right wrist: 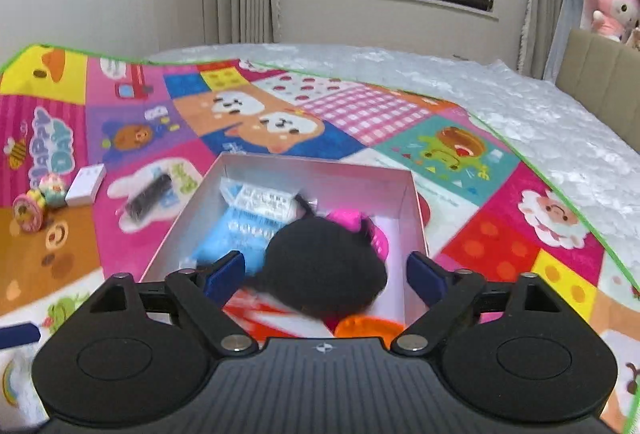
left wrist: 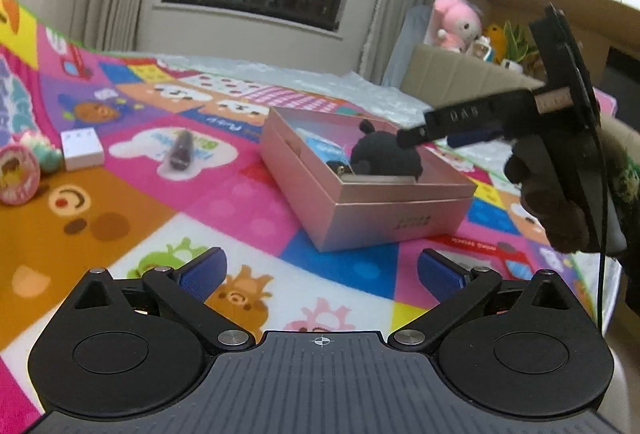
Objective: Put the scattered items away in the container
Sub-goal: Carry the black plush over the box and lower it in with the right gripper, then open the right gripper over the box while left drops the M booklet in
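Note:
A pink box (left wrist: pixel 400 222) lies open on the colourful play mat. Inside it are a black plush (left wrist: pixel 380 158), a blue packet (right wrist: pixel 240 230) and a pink item (right wrist: pixel 372 230). My right gripper (right wrist: pixel 325 274) hangs over the box (right wrist: pixel 320 170), open, with the blurred black plush (right wrist: pixel 324 266) between its fingers and a gap on each side. From the left wrist view the right gripper (left wrist: pixel 428 138) reaches in from the right. My left gripper (left wrist: pixel 322 274) is open and empty, in front of the box. To the left lie a white small box (left wrist: pixel 82 148), a dark wrapped tube (left wrist: pixel 182 152) and a round pink toy (left wrist: pixel 16 174).
A small green-and-pink toy (left wrist: pixel 40 150) lies beside the round one. The mat (left wrist: pixel 240 202) covers a bed with a white cover (right wrist: pixel 520 106) behind it. A beige headboard (right wrist: pixel 600 90), a pink plush (left wrist: pixel 456 22) and a cardboard box stand at the right. A dark-gloved hand (left wrist: pixel 552 202) holds the right gripper.

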